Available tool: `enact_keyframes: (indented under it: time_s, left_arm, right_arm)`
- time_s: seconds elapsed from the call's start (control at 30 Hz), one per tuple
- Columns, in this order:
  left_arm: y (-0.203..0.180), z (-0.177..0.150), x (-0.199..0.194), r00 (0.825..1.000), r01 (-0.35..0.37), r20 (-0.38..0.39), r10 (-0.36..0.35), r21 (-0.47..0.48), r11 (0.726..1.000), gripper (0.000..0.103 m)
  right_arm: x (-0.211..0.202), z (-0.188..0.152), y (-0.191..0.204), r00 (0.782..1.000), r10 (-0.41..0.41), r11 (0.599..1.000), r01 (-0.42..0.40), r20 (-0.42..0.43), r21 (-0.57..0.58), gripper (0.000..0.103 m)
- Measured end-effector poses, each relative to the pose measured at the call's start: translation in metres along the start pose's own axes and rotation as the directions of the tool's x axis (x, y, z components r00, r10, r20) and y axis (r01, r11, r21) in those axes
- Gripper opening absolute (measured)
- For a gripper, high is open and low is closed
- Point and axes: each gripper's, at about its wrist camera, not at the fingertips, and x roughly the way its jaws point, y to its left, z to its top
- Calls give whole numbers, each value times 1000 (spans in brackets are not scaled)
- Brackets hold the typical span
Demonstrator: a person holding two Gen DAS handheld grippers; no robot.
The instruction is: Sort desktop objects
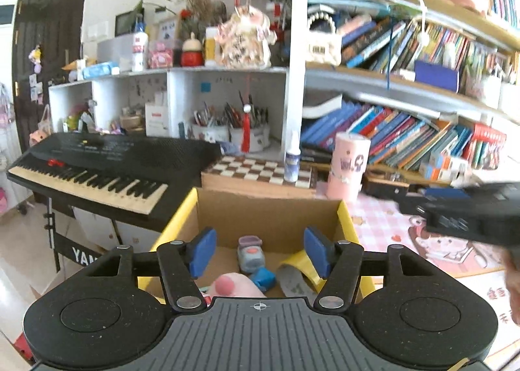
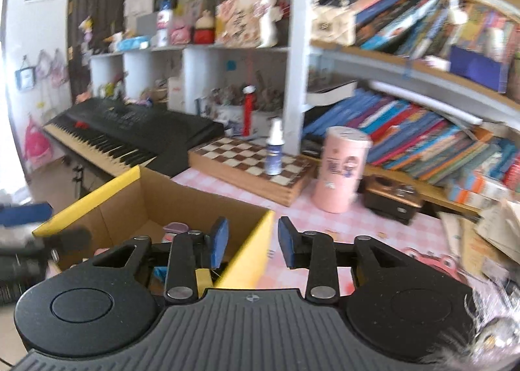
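- Left wrist view: your left hand-held gripper (image 1: pixel 258 252) hangs over the open cardboard box (image 1: pixel 269 211), blue pads (image 1: pixel 203 250) spread wide apart, nothing between them.
- Inside the box: a small grey toy with a purple top (image 1: pixel 249 252), a blue piece (image 1: pixel 265 277) touching its near end, a pink plush (image 1: pixel 232 286) at the near edge, a yellow tape roll (image 1: pixel 304 267) leaning at the right wall.
- Box has yellow flaps; it sits on the pink checked tabletop (image 1: pixel 377 224). Behind it a chessboard (image 1: pixel 260 172) with a white spray bottle (image 1: pixel 292 156) standing on it, and a pink canister (image 1: pixel 348 164) just to the right.
- Your right hand-held gripper (image 1: pixel 474 211) shows at the right edge, blurred; can't read its jaws from here.
- Right wrist view: right hand-held gripper (image 2: pixel 250 242) sits over the box's right yellow wall (image 2: pixel 250 254), jaws apart, one pad inside the box line and one over the tabletop (image 2: pixel 286 208). Holding nothing.
- The purple-topped toy (image 2: pixel 175 228) is partly visible in the box (image 2: pixel 156 205); rest of the contents hidden behind the fingers.
- Chessboard (image 2: pixel 247 159), spray bottle (image 2: pixel 274 150) and pink canister (image 2: pixel 341 169) stand beyond, keyboard (image 2: pixel 123 133) to the left.
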Motion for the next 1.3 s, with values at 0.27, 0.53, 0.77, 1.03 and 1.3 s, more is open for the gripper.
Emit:
enact_keyframes:
  time_s: [0.27,0.53,0.77,1.03,1.3]
  left_arm:
    - [15,-15,-49,998,41,43,-41,1,999,62]
    - [29,-52,-93,999,22,38,-20,-37,999,71]
    - [31,-86,-126,998,56,5,-56,-29,998,77]
    - [16,-111,-144,995,78,-63,-74,59,995,84]
    - [6,-115,-139,984,130,-127,-123,53,990,85]
  right_arm:
    - [-77,-39,3,989,-147,981,142,28,134,33]
    - [-133,-89,38,970,-241,955,238,0,176,36]
    - [-171,-135,72,960,-277,949,281,-47,144,49]
    - [-205,-165,85,952,-292,935,305,-96,181,66]
    - [-223,-179,82,932,-336,909,358,-135,212,85]
